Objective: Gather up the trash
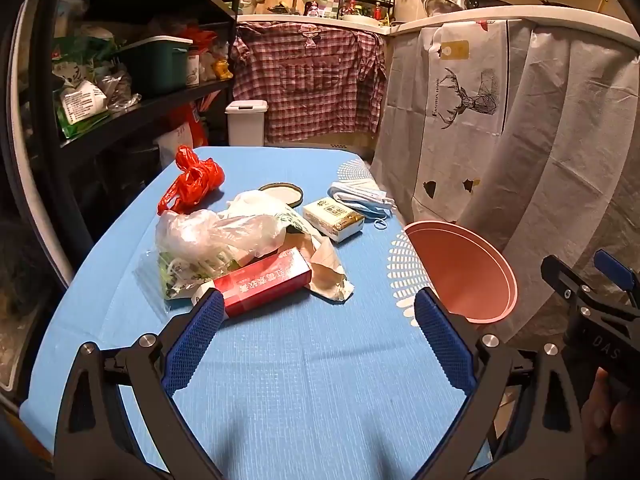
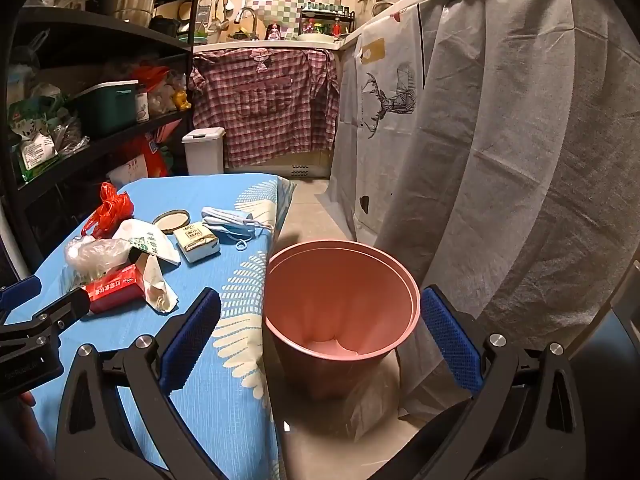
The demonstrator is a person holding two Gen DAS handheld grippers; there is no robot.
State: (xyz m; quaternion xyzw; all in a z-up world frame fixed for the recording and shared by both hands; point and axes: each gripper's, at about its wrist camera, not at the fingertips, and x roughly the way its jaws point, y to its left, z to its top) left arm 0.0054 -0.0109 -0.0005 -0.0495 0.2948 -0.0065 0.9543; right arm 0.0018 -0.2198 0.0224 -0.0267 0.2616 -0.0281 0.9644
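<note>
1. My left gripper (image 1: 316, 312) hangs tilted down over the blue table (image 1: 304, 380), jaws spread wide, holding nothing.
2. The red box (image 1: 262, 285) lies at ten o'clock, just beside my left fingertip, amid plastic bags (image 1: 216, 236).
3. My right gripper (image 2: 320, 312) tilts down, wide apart and empty, over the pink bin (image 2: 340, 296) at twelve o'clock.

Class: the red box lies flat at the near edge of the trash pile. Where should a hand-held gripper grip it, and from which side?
Grip the red box across its narrow width near the exposed near end, coming from above and the near side with the open left hand-held gripper; bags crowd its far side.
</note>
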